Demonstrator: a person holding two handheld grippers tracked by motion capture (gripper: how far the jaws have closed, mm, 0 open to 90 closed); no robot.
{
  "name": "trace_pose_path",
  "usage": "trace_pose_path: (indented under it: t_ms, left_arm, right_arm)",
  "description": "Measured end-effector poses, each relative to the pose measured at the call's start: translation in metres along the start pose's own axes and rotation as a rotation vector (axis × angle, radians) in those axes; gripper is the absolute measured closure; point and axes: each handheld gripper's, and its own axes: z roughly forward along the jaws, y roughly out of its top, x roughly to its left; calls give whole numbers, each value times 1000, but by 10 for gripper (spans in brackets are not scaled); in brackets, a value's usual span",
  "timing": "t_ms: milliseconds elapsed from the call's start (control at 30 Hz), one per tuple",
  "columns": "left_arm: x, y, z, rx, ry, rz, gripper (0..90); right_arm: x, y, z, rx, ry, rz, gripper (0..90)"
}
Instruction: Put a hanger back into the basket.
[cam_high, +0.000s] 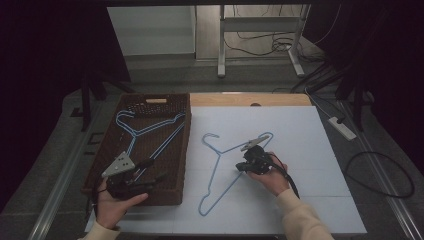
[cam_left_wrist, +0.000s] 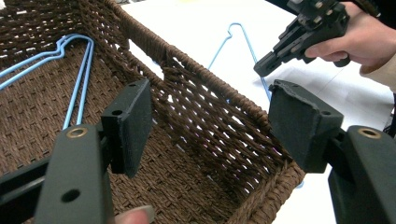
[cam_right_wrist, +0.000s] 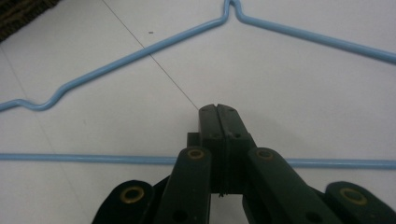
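The right gripper (cam_right_wrist: 218, 108) is hovering with its jaws pressed together and nothing between them. Just beneath its body the bottom bar of the blue hanger on the white table (cam_high: 310, 150) is lying flat; the hanger's (cam_right_wrist: 140, 55) shoulders and neck are spreading out just ahead of the tips. Off to its left, the left gripper (cam_high: 159, 169) is waiting with jaws wide apart over the near corner of the wicker basket (cam_left_wrist: 224, 100), where another blue hanger (cam_left_wrist: 77, 88) is lying beyond its tips.

Cream sleeves (cam_high: 300, 217) are being worn; black claws with brass-ringed pivot holes, grey triangular plate (cam_high: 119, 165), black cable (cam_high: 289, 178) being trailed.
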Motion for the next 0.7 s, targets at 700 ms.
trace_pose_path:
  t_ms: [700]
  left_arm:
    - [-4, 1, -1, 3, 0, 1, 323]
  right_arm:
    - [6, -17, -2, 55, 9, -3, 899]
